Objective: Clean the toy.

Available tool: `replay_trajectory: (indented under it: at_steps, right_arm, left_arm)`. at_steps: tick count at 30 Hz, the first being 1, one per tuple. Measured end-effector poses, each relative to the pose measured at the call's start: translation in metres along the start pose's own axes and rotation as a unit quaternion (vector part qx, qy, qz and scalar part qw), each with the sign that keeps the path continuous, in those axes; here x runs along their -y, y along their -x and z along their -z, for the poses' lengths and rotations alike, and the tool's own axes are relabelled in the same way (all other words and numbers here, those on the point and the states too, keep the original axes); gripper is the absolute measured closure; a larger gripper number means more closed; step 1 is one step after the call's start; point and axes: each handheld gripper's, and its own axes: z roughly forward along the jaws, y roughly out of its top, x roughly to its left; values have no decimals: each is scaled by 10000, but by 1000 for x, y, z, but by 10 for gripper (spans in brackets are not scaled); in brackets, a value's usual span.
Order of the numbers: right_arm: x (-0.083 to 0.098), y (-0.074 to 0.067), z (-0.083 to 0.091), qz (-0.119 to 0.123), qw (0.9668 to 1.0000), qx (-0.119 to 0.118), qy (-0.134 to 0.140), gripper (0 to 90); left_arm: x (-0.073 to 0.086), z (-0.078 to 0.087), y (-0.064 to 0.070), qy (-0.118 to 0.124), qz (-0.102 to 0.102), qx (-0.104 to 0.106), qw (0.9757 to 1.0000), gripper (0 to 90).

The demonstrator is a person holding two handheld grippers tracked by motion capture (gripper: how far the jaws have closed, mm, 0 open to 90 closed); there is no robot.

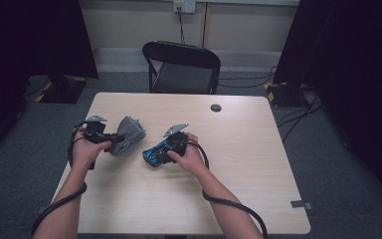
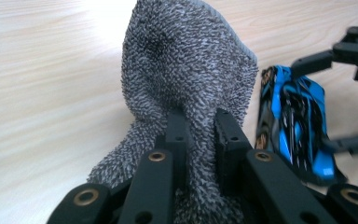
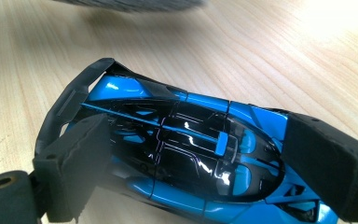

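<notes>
A grey knobbly cloth [image 1: 129, 134] hangs bunched from my left gripper [image 1: 113, 138] over the left half of the table. In the left gripper view the jaws of the left gripper [image 2: 200, 122] are shut on a fold of the cloth [image 2: 186, 70], which bulges up beyond them. Right beside it, my right gripper [image 1: 158, 152] holds a blue and black toy car [image 1: 152, 155] just above the tabletop. The right gripper view shows the right gripper [image 3: 200, 161] with its pads pressed on both ends of the car [image 3: 182, 149]. The car [image 2: 293, 121] sits right of the cloth.
The pale wooden table [image 1: 229, 199] has a small dark round cap [image 1: 216, 107] near its far edge. A black folding chair [image 1: 181, 67] stands behind the table. Cables lie on the grey floor at the right, and dark curtains flank both sides.
</notes>
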Motion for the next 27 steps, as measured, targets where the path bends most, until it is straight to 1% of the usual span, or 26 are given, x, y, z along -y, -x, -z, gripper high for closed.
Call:
replay_trajectory:
  at_steps: [1, 3, 5, 6, 7, 8, 10, 12, 14, 15, 16, 17, 19, 20, 21, 23, 24, 25, 26, 27]
  right_arm:
    - [0, 0, 0, -5, 10000, 2, 8, 77]
    - [0, 0, 0, -8, 10000, -1, 14, 77]
    - [-1, 0, 0, -2, 10000, 2, -25, 77]
    - [-1, 0, 0, -2, 10000, -3, -47, 77]
    - [-2, 0, 0, 8, 10000, -8, -54, 77]
    - [-2, 1, 0, 14, 10000, -16, -56, 77]
    - [-1, 1, 0, 15, 10000, -34, -43, 77]
    - [-1, 2, 0, 25, 10000, -51, -26, 77]
    - [0, 2, 0, 25, 10000, -51, -8, 77]
    - [0, 2, 0, 21, 10000, -49, -4, 77]
    - [0, 2, 0, 21, 10000, -48, -3, 77]
    - [0, 2, 0, 23, 10000, -51, -6, 77]
    - [-1, 2, 0, 17, 10000, -52, -19, 77]
    - [-1, 2, 0, 34, 10000, -55, -24, 77]
    - [-1, 2, 0, 43, 10000, -56, -35, 77]
    - [-1, 2, 0, 39, 10000, -59, -32, 77]
    - [-1, 2, -1, 37, 10000, -59, -41, 77]
    - [-1, 2, -1, 30, 10000, -64, -38, 77]
    - [-1, 2, -1, 31, 10000, -62, -45, 77]
    - [-1, 2, 0, 42, 10000, -60, -37, 77]
  left_arm:
    - [-4, -7, 2, -2, -9, 37, 10000, 786]
    - [-11, -20, 6, -46, -96, 17, 9999, 785]
    - [-18, -34, 11, -76, -147, 63, 9998, 785]
    - [-20, -39, 14, -72, -163, 59, 9998, 784]
    - [-22, -45, 16, -92, -228, 55, 9997, 784]
    - [-25, -51, 20, -74, -209, 68, 9997, 783]
    - [-29, -63, 27, -157, -331, 65, 9993, 783]
    - [-32, -72, 33, -219, -403, 95, 9989, 782]
    - [-34, -82, 38, -255, -471, 36, 9986, 782]
    - [-34, -87, 40, -298, -496, 52, 9983, 782]
    - [-34, -91, 43, -299, -462, 73, 9985, 781]
    - [-35, -95, 44, -350, -524, 67, 9980, 781]
    - [-35, -100, 46, -345, -568, 5, 9978, 780]
    - [-35, -103, 47, -326, -536, 49, 9980, 779]
    - [-35, -105, 47, -366, -612, 64, 9974, 777]
    - [-33, -110, 48, -390, -731, 82, 9965, 749]
    - [-33, -112, 48, -354, -757, 41, 9965, 709]
    - [-33, -112, 47, -331, -839, -42, 9959, 667]
    - [-33, -112, 47, -238, -799, -138, 9964, 604]
    - [-34, -111, 46, -134, -726, -174, 9971, 546]
